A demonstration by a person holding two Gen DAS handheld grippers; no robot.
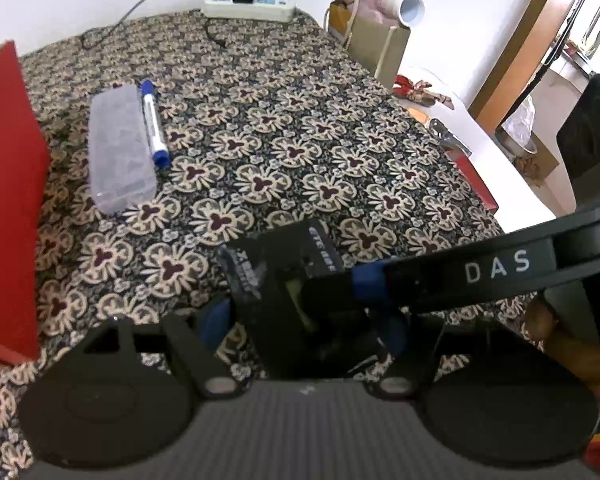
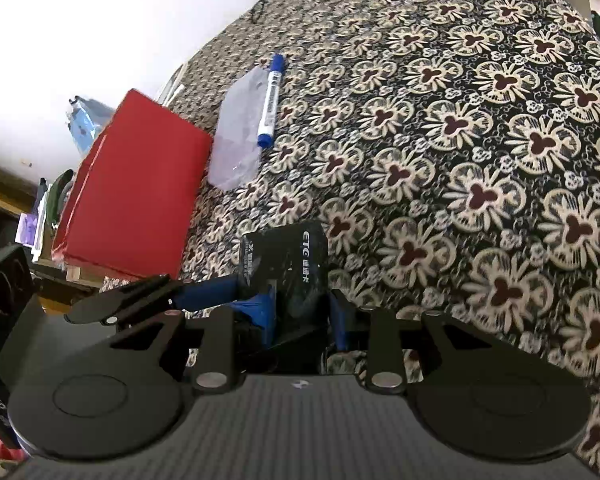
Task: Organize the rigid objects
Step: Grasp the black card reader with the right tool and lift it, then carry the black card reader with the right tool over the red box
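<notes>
A black ETC box (image 1: 296,280) (image 2: 296,268) sits between both grippers just above the patterned cloth. My left gripper (image 1: 300,320) has its blue-padded fingers closed against the box's sides. My right gripper (image 2: 300,316) is also shut on the box, and its finger (image 1: 384,280) crosses the left wrist view from the right. The left gripper's finger (image 2: 204,294) reaches in from the left in the right wrist view. A clear plastic case (image 1: 120,148) (image 2: 238,136) lies on the cloth with a blue marker (image 1: 154,124) (image 2: 271,100) beside it.
A red box (image 1: 8,200) (image 2: 136,188) stands at the table's left edge. A white power strip (image 1: 248,7) with a black charger lies at the far edge. A paper bag (image 1: 376,48) and red clutter stand off the right side.
</notes>
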